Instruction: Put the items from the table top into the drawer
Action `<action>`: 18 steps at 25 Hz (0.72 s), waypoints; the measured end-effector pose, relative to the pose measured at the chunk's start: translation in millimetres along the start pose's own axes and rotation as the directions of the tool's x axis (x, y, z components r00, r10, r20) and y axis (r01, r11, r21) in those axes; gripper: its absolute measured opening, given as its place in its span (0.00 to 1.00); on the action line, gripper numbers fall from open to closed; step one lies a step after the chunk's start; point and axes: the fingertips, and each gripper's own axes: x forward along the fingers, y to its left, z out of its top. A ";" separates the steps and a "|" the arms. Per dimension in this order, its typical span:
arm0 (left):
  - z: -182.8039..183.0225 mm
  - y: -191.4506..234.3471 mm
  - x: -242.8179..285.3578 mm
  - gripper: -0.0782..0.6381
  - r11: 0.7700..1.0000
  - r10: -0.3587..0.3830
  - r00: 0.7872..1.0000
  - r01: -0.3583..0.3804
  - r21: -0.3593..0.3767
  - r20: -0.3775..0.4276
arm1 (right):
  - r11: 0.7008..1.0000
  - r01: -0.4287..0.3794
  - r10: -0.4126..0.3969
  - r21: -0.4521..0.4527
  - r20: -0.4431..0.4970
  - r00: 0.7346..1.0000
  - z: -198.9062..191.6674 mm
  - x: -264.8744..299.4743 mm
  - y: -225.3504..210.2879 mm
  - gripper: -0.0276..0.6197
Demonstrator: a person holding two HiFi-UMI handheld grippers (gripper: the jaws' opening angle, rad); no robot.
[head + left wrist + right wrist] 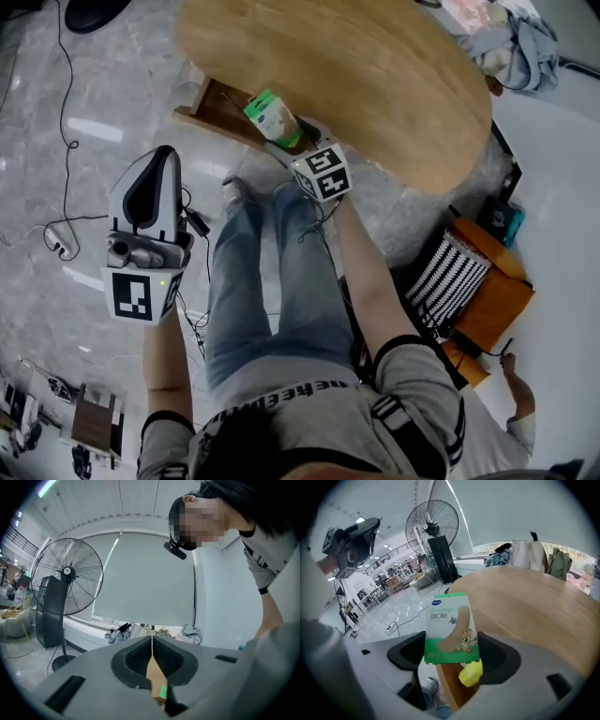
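Observation:
A green and white bandage box (272, 114) (451, 627) is clamped upright between the jaws of my right gripper (284, 134) (452, 654). It hangs at the near edge of the round wooden table (375, 75) (529, 602), above the open wooden drawer (217, 112) (451, 688). A small yellow thing (471, 673) shows just below the box, by the drawer wall. My left gripper (159, 161) (151, 652) is held up over the floor, left of the person's legs, well away from the table. Its pads meet with nothing between them.
A standing fan (65, 581) and a black speaker (49, 611) stand off to the left. A striped bag (452, 274) and an orange box (502, 300) sit on the floor right of the table. Clothes (516, 42) lie on the table's far side. Cables (66, 141) cross the floor.

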 end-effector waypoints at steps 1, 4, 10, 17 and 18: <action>-1.1 3.7 -2.2 0.13 1.000 0.006 1.000 -0.006 -0.002 0.000 | 1.000 -0.003 0.003 -0.009 -0.020 1.000 -3.3 5.4 1.9 0.58; -4.1 11.2 -7.5 0.13 1.000 0.018 1.000 -0.018 -0.004 0.001 | 0.999 -0.016 0.014 -0.029 -0.073 0.997 -14.0 20.0 6.2 0.58; -12.4 19.6 -18.1 0.13 0.999 0.030 0.999 -0.030 -0.012 -0.009 | 0.997 -0.036 0.025 -0.062 -0.177 0.984 -33.6 45.4 12.0 0.58; -20.9 30.3 -30.0 0.13 0.998 0.049 0.999 -0.049 -0.024 -0.015 | 0.997 -0.024 0.002 -0.075 -0.272 0.962 -44.0 68.7 8.6 0.58; -21.8 31.7 -31.6 0.13 0.998 0.051 0.999 -0.052 -0.025 -0.016 | 0.997 -0.019 -0.003 -0.076 -0.278 0.961 -44.1 71.4 7.7 0.58</action>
